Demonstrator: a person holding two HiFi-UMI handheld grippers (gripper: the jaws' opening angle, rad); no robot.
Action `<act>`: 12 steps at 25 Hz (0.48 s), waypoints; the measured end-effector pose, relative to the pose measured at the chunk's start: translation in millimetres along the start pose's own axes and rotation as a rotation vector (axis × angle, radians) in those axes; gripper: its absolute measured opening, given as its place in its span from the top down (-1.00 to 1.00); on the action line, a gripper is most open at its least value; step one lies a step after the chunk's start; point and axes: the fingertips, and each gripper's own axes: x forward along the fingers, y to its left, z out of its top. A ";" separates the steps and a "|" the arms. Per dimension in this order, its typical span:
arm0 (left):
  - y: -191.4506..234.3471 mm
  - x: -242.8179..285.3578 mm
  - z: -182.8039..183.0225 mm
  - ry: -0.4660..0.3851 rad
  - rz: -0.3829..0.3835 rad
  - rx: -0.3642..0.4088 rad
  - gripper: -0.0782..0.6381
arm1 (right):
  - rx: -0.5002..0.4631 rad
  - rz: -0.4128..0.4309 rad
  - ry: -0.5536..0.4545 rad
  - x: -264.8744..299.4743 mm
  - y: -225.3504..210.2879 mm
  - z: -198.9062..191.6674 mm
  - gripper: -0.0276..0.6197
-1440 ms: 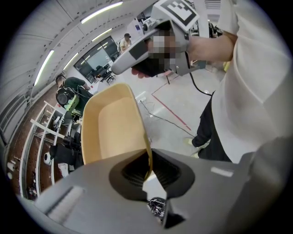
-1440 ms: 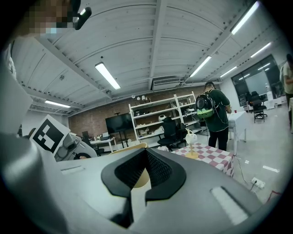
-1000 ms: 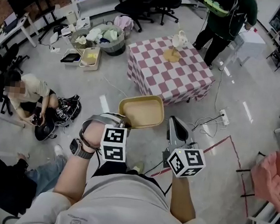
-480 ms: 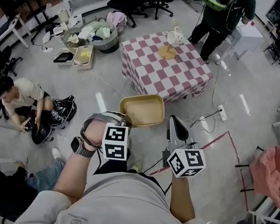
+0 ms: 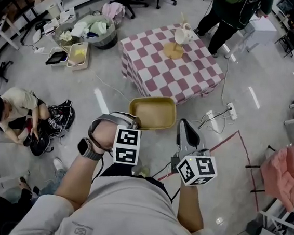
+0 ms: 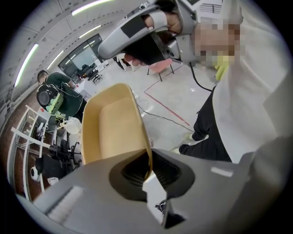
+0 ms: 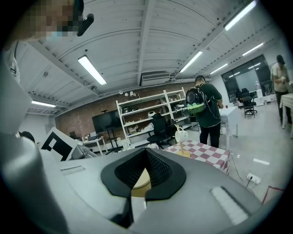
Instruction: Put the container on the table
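Both my forearms reach forward, side by side. My left gripper (image 5: 134, 122) pinches the near-left rim of the container (image 5: 152, 112) and holds it in the air, open side up, short of the table's (image 5: 158, 63) near edge. My right gripper (image 5: 184, 124) is just right of the container, its jaws pressed together on nothing. Compared with 0.5 s ago, the grip is unchanged and the table sits slightly further left in the head view.

Container (image 5: 152, 113) coloured tan-yellow, table (image 5: 162, 71) covered in red-and-white checks, floor (image 5: 251, 120) left plain grey, left gripper (image 5: 134, 122) and right gripper (image 5: 183, 124) cubes patterned with black-and-white squares.
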 end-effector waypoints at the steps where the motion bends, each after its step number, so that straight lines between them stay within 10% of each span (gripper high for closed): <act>1: 6.8 4.5 -2.7 -0.003 -0.009 0.012 0.72 | 0.003 -0.012 0.001 7.7 -2.3 0.6 0.89; 12: 68.8 48.4 -36.2 -0.016 -0.050 0.133 0.72 | 0.029 -0.101 0.022 77.3 -13.4 -0.4 0.89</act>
